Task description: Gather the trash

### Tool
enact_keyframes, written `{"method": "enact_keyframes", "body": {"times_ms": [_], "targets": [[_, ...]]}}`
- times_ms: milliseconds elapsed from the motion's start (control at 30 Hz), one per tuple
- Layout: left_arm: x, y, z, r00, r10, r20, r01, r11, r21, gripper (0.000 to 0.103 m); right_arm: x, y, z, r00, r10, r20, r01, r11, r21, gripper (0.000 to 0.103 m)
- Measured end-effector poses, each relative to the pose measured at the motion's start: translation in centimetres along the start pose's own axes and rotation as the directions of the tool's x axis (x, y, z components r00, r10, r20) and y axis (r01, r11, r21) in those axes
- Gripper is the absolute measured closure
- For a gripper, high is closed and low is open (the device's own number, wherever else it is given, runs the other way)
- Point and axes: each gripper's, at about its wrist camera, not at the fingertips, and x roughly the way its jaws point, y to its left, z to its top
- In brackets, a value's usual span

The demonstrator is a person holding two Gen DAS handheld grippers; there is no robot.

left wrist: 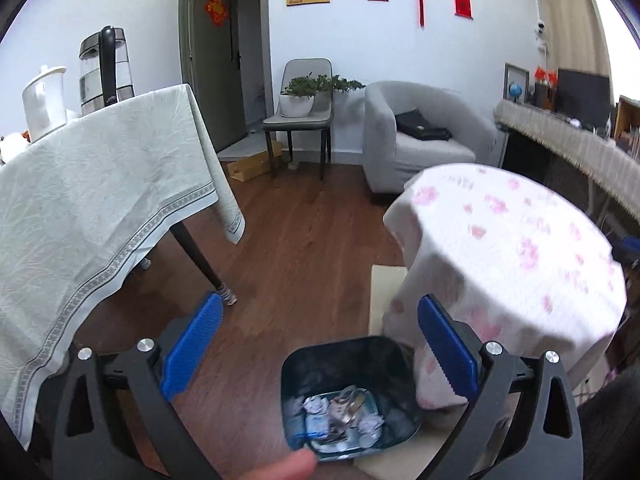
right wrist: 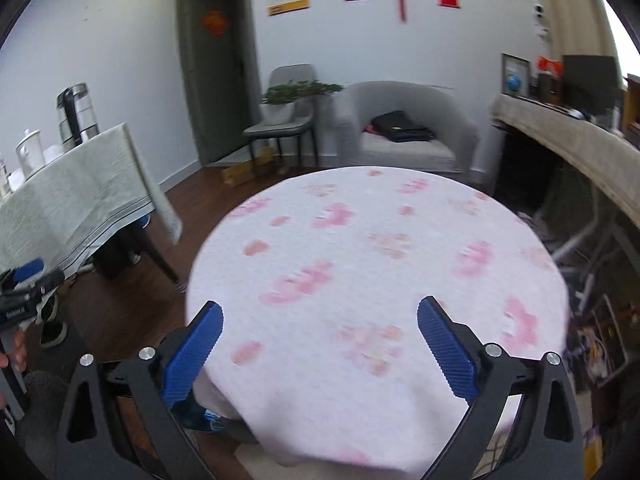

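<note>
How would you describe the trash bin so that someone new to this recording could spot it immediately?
Find the round table with the white, pink-flowered cloth. At its foot, on the wooden floor, stands the dark blue trash bin, seen between the open left gripper's blue fingers. It is the only open-topped container on the floor, with crumpled paper and wrappers inside.

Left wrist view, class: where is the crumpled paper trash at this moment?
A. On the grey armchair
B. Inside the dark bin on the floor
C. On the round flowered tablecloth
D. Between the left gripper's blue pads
B: the crumpled paper lies at the bottom of the dark bin on the floor, while the left gripper stands open and empty above it.
</note>
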Motion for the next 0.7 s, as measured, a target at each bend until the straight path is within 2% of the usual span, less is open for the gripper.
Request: {"method": "enact_keyframes", "body": {"times_ms": [267, 433, 700], "targets": [[0.1, -1.1, -1.2, 1.000, 0.001, 0.029, -0.001, 1.000, 0.012, 0.003, -1.9, -1.8, -2.0, 1.000, -0.005, 0.023, 0.005, 1.000, -0.029, 0.004], [0.6, -2.2, -1.9, 0.999, 0.041, 0.015, -0.042, 0.998, 0.039, 0.003, -1.8, -2.1, -2.0, 0.997, 0.070, 0.031, -0.069, 0.997, -0.026, 0.004], [0.6, -2.3, -2.1, 0.999, 0.033, 0.014, -0.034, 0.998, 0.047, 0.003, -2.1, -1.0, -2.0, 0.992, 0.118, 0.043, -0.116, 0.992, -0.053, 0.004]]}}
